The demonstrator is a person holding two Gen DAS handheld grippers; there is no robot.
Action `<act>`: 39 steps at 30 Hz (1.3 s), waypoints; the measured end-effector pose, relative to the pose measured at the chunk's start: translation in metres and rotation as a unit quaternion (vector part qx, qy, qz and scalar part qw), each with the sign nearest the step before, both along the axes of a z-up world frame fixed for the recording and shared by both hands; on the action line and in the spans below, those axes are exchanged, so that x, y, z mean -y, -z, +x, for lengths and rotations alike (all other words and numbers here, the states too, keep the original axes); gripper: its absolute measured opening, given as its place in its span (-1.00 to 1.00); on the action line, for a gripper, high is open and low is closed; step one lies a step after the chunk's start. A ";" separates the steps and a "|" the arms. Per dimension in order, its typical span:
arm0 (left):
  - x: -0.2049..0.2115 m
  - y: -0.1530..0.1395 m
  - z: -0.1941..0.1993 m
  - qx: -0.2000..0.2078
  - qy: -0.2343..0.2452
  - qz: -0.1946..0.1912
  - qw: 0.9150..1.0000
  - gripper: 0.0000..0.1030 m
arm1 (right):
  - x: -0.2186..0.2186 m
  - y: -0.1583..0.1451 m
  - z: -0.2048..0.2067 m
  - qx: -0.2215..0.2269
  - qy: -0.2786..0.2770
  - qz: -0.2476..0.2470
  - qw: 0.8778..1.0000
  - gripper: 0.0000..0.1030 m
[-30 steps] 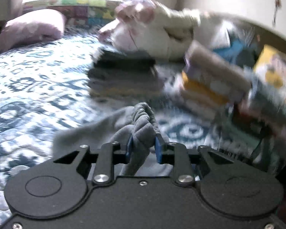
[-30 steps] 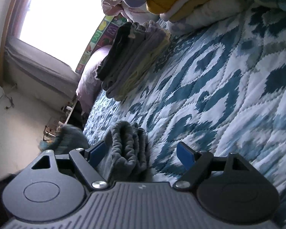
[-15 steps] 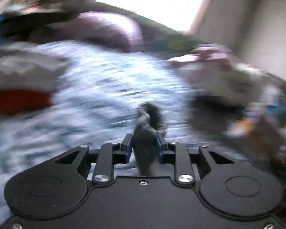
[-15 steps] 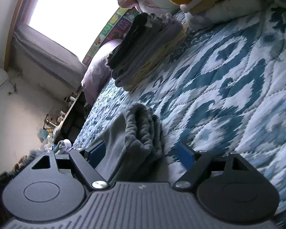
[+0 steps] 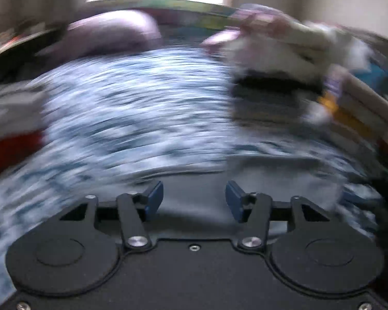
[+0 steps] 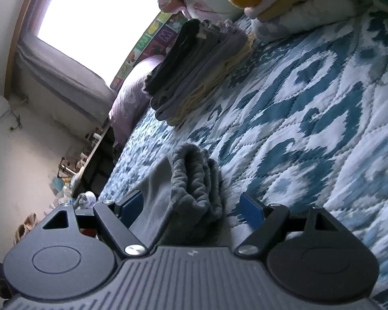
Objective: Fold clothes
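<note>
A grey garment with a gathered elastic waistband (image 6: 194,180) lies on the blue-and-white patterned quilt (image 6: 310,118). My right gripper (image 6: 191,206) is open, its blue-padded fingers on either side of the waistband and not closed on it. In the blurred left wrist view, my left gripper (image 5: 194,197) is open and empty, with flat grey cloth (image 5: 258,170) lying just beyond and below it.
A stack of folded dark, grey and cream clothes (image 6: 199,72) sits on the quilt, with yellow and white folded items (image 6: 284,2) behind it. A lilac pillow (image 6: 132,95) lies near the window. The left wrist view shows the same stack (image 5: 269,90), blurred, and a grey-and-red pile (image 5: 10,129).
My left gripper was shut on the bunched grey cloth and has opened and let it go while swinging fast. The right gripper stays open and has moved in around the waistband.
</note>
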State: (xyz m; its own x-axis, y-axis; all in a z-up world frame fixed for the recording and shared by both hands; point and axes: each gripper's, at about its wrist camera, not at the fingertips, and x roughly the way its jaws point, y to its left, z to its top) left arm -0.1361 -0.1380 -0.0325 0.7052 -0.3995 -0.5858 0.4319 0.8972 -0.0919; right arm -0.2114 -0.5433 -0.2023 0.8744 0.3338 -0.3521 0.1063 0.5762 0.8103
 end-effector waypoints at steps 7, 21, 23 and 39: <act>0.167 0.024 -0.030 0.027 0.172 0.093 0.980 0.18 | 0.029 -0.001 -0.016 -0.002 0.004 0.040 0.999 0.82; 0.277 0.077 -0.031 0.030 0.188 0.208 0.959 -0.41 | 0.065 0.002 -0.026 0.001 -0.005 0.096 0.995 0.98; 0.266 0.068 -0.027 0.009 0.180 0.166 0.970 -0.50 | 0.063 0.002 -0.026 0.002 -0.011 0.096 0.995 0.98; 0.059 -0.045 -0.003 0.001 0.058 -0.134 0.989 -0.53 | 0.027 -0.001 -0.008 0.013 -0.024 0.036 0.999 0.58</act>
State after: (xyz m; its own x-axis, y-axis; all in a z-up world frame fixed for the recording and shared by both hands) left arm -0.1388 -0.1970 0.0124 0.6463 -0.6186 -0.4468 0.5317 0.7850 -0.3178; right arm -0.2195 -0.5703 -0.2017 0.8653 0.3994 -0.3028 0.0576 0.5209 0.8516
